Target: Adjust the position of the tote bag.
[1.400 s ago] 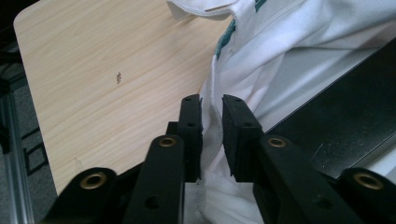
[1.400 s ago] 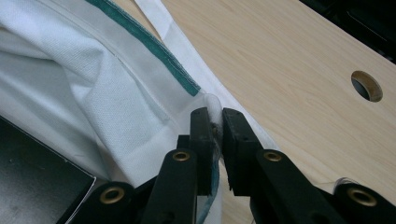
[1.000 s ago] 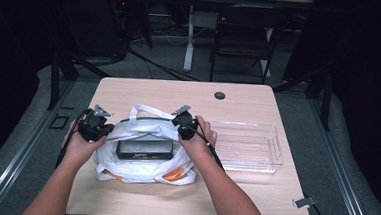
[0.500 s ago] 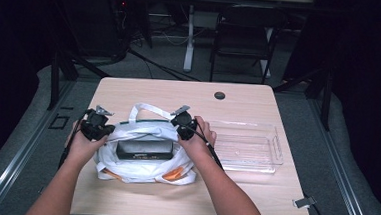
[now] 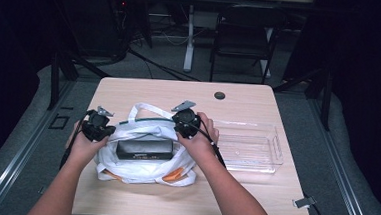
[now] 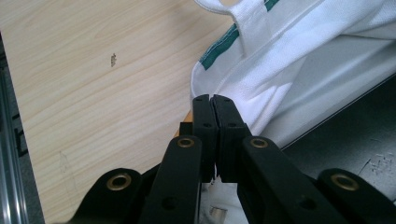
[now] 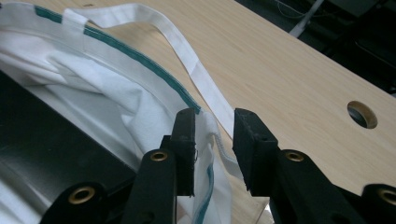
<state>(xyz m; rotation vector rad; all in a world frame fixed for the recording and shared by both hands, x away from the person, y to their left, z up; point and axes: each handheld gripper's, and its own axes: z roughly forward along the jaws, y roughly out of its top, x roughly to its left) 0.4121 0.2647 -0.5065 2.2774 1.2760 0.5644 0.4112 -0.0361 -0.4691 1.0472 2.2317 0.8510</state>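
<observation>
Both forearms enter from the near edge of the bench [image 5: 138,199], a pale wood-grain top with rounded corners. Between the hands lies the white cloth bag [image 5: 144,167], soft and crumpled, its rim trimmed in green; its interior is mostly hidden, with an orange item [image 5: 174,175] only partly exposed at its near fold. A flat black box [image 5: 144,148] rests in the bag's mouth.

The left gripper [image 6: 211,105] has its jaws pressed together on the bag's rim at the left side. The right gripper [image 7: 214,126] stands at the right rim; its jaws have just been opening and now show a moderate gap, with rim fabric and a strap [image 7: 187,60] loose between them, pads not pressing.

Beyond, a clear rectangular plastic tray [image 5: 271,147] sits just right of the bag; a round cable hole [image 5: 220,95] lies toward the far edge.
</observation>
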